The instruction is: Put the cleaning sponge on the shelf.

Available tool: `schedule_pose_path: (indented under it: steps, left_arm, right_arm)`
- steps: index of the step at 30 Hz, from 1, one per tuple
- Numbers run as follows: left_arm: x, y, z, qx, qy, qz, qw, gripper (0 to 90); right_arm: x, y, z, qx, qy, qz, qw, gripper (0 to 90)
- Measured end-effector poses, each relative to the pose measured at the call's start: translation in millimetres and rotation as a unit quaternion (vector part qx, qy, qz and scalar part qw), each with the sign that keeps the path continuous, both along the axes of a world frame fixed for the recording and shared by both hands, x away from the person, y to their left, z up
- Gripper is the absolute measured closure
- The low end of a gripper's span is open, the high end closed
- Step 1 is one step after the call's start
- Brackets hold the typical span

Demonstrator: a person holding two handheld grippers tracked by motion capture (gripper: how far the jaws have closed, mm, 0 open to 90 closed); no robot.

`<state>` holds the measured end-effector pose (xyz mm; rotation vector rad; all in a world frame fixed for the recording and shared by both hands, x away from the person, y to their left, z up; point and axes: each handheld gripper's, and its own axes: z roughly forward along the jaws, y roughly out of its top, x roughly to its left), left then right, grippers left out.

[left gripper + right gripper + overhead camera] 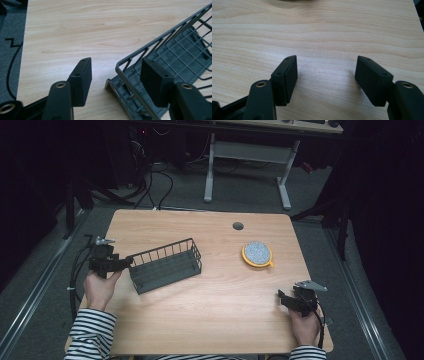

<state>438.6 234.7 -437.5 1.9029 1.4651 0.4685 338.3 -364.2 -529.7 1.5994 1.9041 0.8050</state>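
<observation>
A dark grey wire basket [166,265] lies left of centre on the wooden table [200,320]. My left gripper [126,262] is open at the basket's left end; in the left gripper view its jaws straddle the basket's corner rim [126,63], one jaw outside and one over the inside, with no visible contact. A round yellow-rimmed disc with a speckled grey top [257,253] rests right of centre. My right gripper [281,298] stands open near the table's front right, and only bare wood lies between its jaws [327,75].
A round cable hole [238,226] sits near the table's far edge. A white-legged desk frame [247,160] and cables stand on the floor beyond. Cables trail from both grippers off the table's sides. The person's striped sleeves enter at the front edge.
</observation>
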Motion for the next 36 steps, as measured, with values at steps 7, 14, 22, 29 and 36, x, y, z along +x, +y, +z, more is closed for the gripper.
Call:
schedule_pose_path:
  steps: [7, 14, 22, 29, 36]
  left_arm:
    - [6.5, -4.3, -7.8, 0.003, 0.015, -0.011, 0.9998, 55.3]
    - [8.7, -8.5, -11.5, 0.003, 0.017, -0.021, 0.9996, 63.5]
    - [8.1, -10.7, -12.5, 0.007, 0.015, -0.028, 0.9995, 68.7]
    - [5.7, -14.1, -12.1, 0.013, 0.013, -0.037, 0.9991, 68.6]
    - [-0.8, -23.3, -11.3, 0.025, 0.01, -0.048, 0.9985, 68.5]
  right_arm:
    - [-0.1, 0.0, 0.1, -0.001, 0.0, 0.001, 1.0, 34.8]
    - [-0.2, 0.1, -0.1, 0.0, 0.0, 0.001, 1.0, 34.8]
    - [-0.2, 0.1, -0.1, -0.001, -0.001, 0.002, 1.0, 34.7]
    - [-0.4, 0.2, 0.1, -0.001, 0.001, 0.001, 1.0, 34.6]
    - [-0.4, 0.3, 0.1, -0.001, 0.001, 0.003, 1.0, 34.3]
